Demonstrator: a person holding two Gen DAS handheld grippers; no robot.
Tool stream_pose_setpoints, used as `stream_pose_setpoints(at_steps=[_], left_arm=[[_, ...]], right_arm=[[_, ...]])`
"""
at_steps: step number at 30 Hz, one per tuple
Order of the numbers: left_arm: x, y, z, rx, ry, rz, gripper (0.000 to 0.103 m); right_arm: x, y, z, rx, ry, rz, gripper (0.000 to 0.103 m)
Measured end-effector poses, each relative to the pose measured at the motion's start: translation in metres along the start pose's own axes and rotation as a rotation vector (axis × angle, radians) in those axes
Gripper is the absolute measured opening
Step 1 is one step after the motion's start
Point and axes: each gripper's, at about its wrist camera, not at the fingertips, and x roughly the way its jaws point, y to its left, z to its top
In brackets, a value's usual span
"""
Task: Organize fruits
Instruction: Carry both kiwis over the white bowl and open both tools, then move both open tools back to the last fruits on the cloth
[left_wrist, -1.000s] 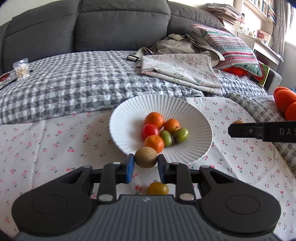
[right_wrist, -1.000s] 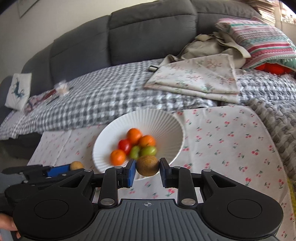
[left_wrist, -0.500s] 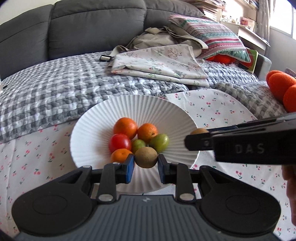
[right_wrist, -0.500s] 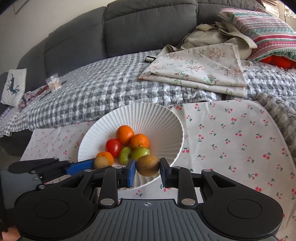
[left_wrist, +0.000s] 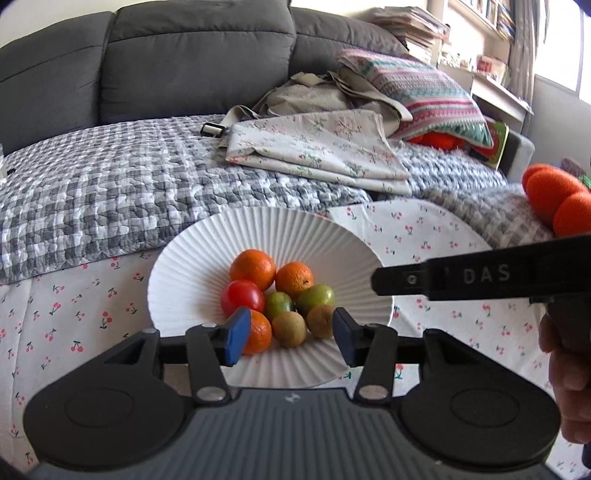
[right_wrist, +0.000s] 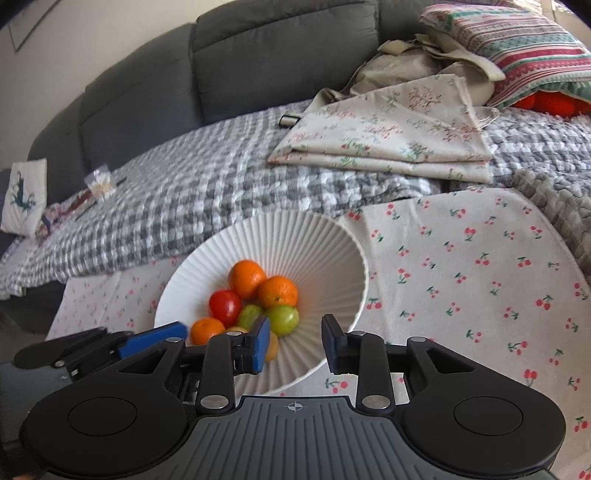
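Observation:
A white ribbed bowl (left_wrist: 295, 236) (right_wrist: 325, 243) on the cherry-print cloth holds oranges (left_wrist: 253, 264), a red tomato (left_wrist: 242, 295), green fruits (left_wrist: 314, 297) and two brown kiwis (left_wrist: 289, 328) (left_wrist: 320, 321). My left gripper (left_wrist: 288, 334) is open and empty over the bowl's near rim, the kiwis lying between its jaws. My right gripper (right_wrist: 293, 345) is open and empty over the bowl's near right rim. A kiwi (right_wrist: 271, 347) peeks from behind its left finger. In the left wrist view the right gripper's arm (left_wrist: 480, 275) crosses from the right.
A grey checked quilt (left_wrist: 92, 192) covers the sofa behind the bowl. Folded floral cloth (left_wrist: 317, 147), a striped pillow (left_wrist: 424, 92) and orange plush balls (left_wrist: 554, 199) lie to the right. A small bag (right_wrist: 98, 182) lies far left on the quilt.
Both grippers moved in over the bowl, opened and let go of their kiwis. The two kiwis now lie in the bowl beside the other fruit.

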Motion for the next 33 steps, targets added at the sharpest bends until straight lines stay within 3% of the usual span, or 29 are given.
stream_pose_setpoints(at_steps=[13, 23, 29, 33], left_arm=[[-0.023, 0.035, -0.007, -0.131, 0.039, 0.044, 0.048], [-0.026, 0.029, -0.024, -0.108, 0.111, 0.045, 0.046], [-0.028, 0.025, -0.033, -0.111, 0.149, 0.031, 0.048], [-0.022, 0.026, -0.039, -0.117, 0.178, 0.027, 0.059]], right_arm=[[-0.029, -0.013, 0.004, 0.063, -0.026, -0.006, 0.034], [-0.047, 0.003, -0.007, 0.027, -0.019, 0.009, 0.034], [-0.061, 0.003, -0.016, 0.028, -0.010, 0.002, 0.046], [-0.069, 0.008, -0.024, 0.014, 0.008, -0.018, 0.070]])
